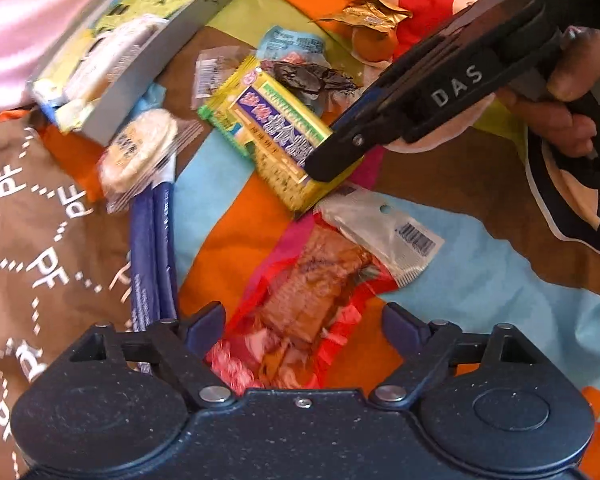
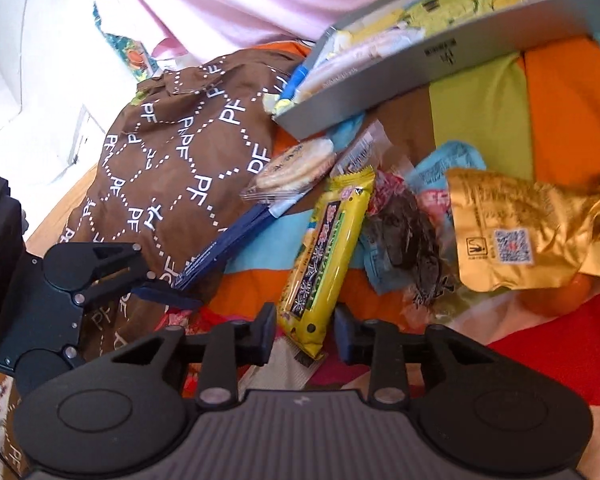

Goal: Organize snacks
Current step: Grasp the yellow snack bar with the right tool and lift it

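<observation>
Grey box (image 2: 400, 80) — snack packets (image 2: 364, 50) inside

Yellow snack bar (image 2: 325, 256), gold foil pouch (image 2: 516, 232), brown white-lettered bag (image 2: 172, 168), red packet (image 1: 300, 292), orange-and-blue patchwork cloth (image 1: 228, 248).

The left gripper (image 1: 304, 320) hangs low with its two fingers wide apart and nothing between them; the right gripper (image 2: 305, 330) reaches in from the right, tilted down, its fingers spread a little on either side of a packet, not squeezing it; a hand (image 1: 568, 96) grips its handle.
</observation>
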`<state>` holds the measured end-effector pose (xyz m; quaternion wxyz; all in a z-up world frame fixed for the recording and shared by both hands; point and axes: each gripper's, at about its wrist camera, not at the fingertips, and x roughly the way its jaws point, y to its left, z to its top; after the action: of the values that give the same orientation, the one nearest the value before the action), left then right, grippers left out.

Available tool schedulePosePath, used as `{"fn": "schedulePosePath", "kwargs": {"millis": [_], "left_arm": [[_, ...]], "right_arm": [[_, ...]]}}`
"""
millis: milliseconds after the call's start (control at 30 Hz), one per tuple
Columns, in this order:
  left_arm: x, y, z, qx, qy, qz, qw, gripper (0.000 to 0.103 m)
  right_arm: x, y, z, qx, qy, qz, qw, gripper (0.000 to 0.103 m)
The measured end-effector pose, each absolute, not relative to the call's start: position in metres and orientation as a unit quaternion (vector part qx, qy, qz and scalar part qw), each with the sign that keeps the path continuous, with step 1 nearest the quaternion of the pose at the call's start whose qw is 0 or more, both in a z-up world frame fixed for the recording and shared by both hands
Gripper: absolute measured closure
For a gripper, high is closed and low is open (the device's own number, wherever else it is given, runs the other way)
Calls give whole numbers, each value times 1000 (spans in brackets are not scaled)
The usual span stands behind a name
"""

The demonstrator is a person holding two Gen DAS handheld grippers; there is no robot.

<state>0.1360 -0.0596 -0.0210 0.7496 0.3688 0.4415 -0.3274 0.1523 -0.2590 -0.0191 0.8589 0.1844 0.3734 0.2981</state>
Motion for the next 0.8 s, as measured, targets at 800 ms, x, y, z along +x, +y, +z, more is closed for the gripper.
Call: {"fn": "schedulePosePath", "kwargs": {"millis": [800], "left_arm": [[151,-67,-15,274,531,-301,743,27]], "right_arm": [[138,-269,30,115,356,246,894,92]]}}
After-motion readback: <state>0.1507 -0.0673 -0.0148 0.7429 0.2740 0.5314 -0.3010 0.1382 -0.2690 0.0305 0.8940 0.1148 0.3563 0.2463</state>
